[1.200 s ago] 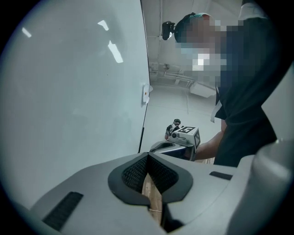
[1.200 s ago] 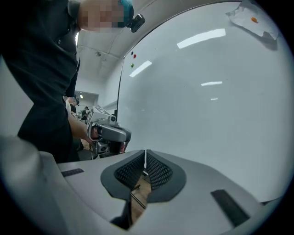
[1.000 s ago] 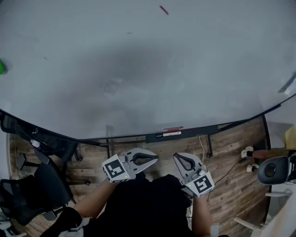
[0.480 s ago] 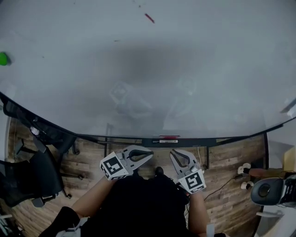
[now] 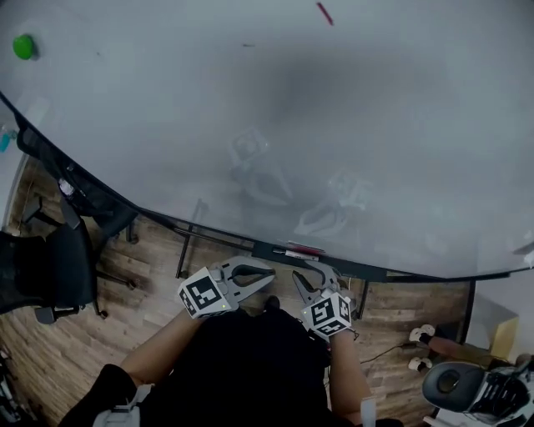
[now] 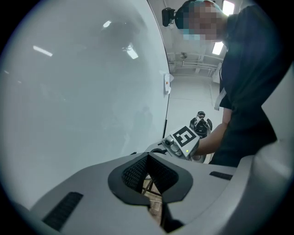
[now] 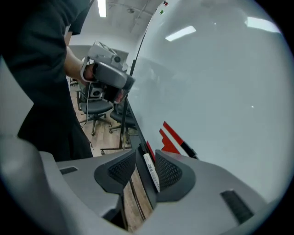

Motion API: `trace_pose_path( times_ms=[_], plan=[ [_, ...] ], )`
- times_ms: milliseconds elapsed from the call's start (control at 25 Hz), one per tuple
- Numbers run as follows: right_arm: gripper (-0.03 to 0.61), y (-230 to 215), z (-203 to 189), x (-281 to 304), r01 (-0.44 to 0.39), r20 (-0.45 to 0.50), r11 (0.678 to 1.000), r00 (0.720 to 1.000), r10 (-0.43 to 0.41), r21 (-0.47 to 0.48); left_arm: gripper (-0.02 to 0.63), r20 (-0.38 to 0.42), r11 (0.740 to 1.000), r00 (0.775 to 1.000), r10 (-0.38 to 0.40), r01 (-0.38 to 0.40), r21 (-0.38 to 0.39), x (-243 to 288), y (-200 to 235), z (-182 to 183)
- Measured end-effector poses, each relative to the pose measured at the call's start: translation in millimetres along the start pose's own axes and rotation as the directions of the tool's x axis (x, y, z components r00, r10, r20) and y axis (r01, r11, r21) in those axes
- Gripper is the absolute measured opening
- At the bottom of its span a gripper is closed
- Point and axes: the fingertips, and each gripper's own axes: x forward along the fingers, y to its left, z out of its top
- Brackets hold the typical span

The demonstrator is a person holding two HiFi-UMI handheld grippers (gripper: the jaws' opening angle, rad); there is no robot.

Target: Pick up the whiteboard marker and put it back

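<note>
A whiteboard marker (image 7: 150, 170) with a white barrel and red cap lies in the dark tray (image 7: 136, 133) under the whiteboard (image 5: 275, 108). My right gripper (image 7: 146, 166) is open, its jaws having just opened, and the marker lies between the pads without being pressed. In the head view the marker (image 5: 304, 251) rests on the tray (image 5: 375, 271) just ahead of my right gripper (image 5: 310, 279). My left gripper (image 5: 270, 276) hovers a little to the left with its tips together and nothing in them; the left gripper view shows its pads (image 6: 133, 172) meeting.
Black office chairs (image 5: 50, 267) stand at the left on the wood floor (image 5: 150, 275). Another chair base (image 5: 450, 385) sits at the bottom right. A green magnet (image 5: 24, 46) and a red mark (image 5: 324, 12) are on the whiteboard.
The view has swung so the tray now slants. My right gripper has sunk closer to the tray and marker, and its jaws have parted. The left gripper shifted only slightly.
</note>
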Motion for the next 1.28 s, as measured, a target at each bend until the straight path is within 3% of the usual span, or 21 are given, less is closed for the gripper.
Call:
trace_pose_path(
  times_ms=[200,440,760,1280],
  plan=[
    [0.138,-1,-25,24,0.007,-0.140,0.995,0.990,-0.021,-0.095,0.009,0.005,0.999,0.999,0.053,-0.053,-0.009,-4,4,-3],
    [0.126,-3,-35,41,0.028,-0.199,0.981,0.978,-0.067,-0.192,0.009,0.007,0.996,0.997,0.081,-0.081,-0.031,-12,3,-7],
    [0.114,-12,-47,55,0.050,-0.256,0.974,0.961,-0.107,-0.221,0.009,-0.002,0.994,0.997,0.074,-0.074,-0.077,-15,-3,-16],
    [0.084,-16,-54,63,0.040,-0.289,0.971,0.951,-0.110,-0.237,0.009,-0.017,0.993,0.997,0.078,-0.079,-0.086,-17,-2,-19]
  ],
)
